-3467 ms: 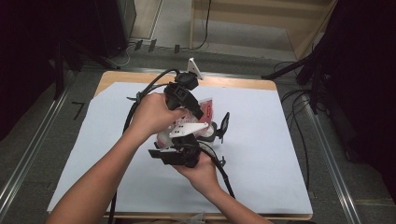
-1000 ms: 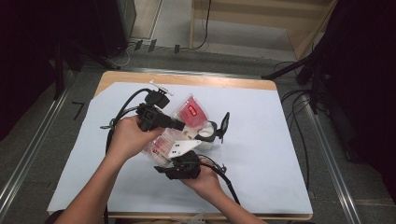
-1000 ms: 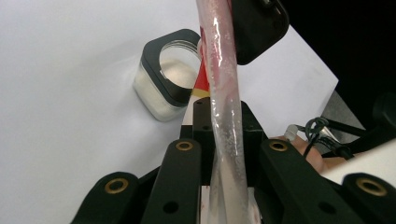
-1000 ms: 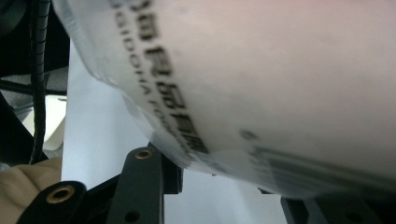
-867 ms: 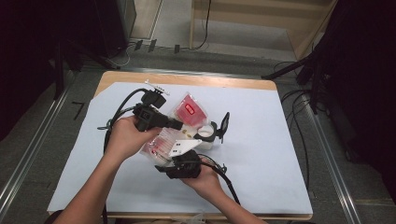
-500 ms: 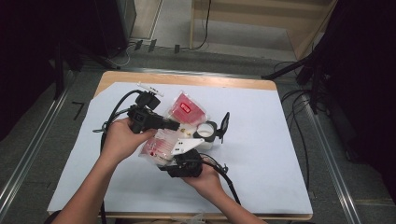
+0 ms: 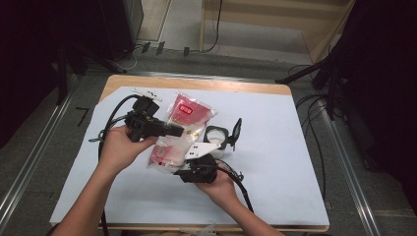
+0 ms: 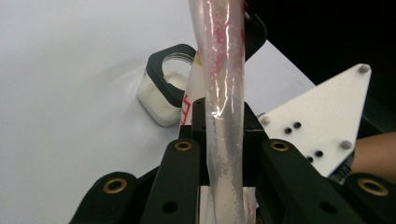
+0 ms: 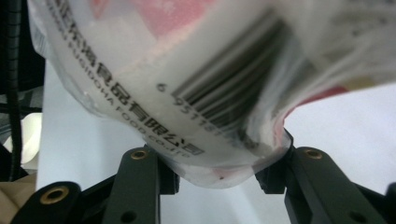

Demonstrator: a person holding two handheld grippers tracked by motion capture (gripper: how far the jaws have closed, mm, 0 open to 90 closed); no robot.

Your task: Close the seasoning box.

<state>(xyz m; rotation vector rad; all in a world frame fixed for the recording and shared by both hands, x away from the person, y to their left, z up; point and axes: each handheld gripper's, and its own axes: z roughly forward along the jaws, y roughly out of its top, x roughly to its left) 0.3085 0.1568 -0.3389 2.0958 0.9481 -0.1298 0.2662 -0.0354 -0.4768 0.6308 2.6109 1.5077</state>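
Bright counter under soft overhead light, dark surroundings

In the high view the white-covered counter (image 7: 275,147) is evenly lit from above with faint, short shadows, while the room beyond its far and side edges sinks into near black; the left tool view is sharp, with glare streaks down the clear bag (image 8: 224,93); the right tool view shows the bag's print (image 9: 219,102) close, soft and smeared toward the upper right corner

Pouch (image 7: 178,132) between both tongs, jar (image 7: 215,136) just right.
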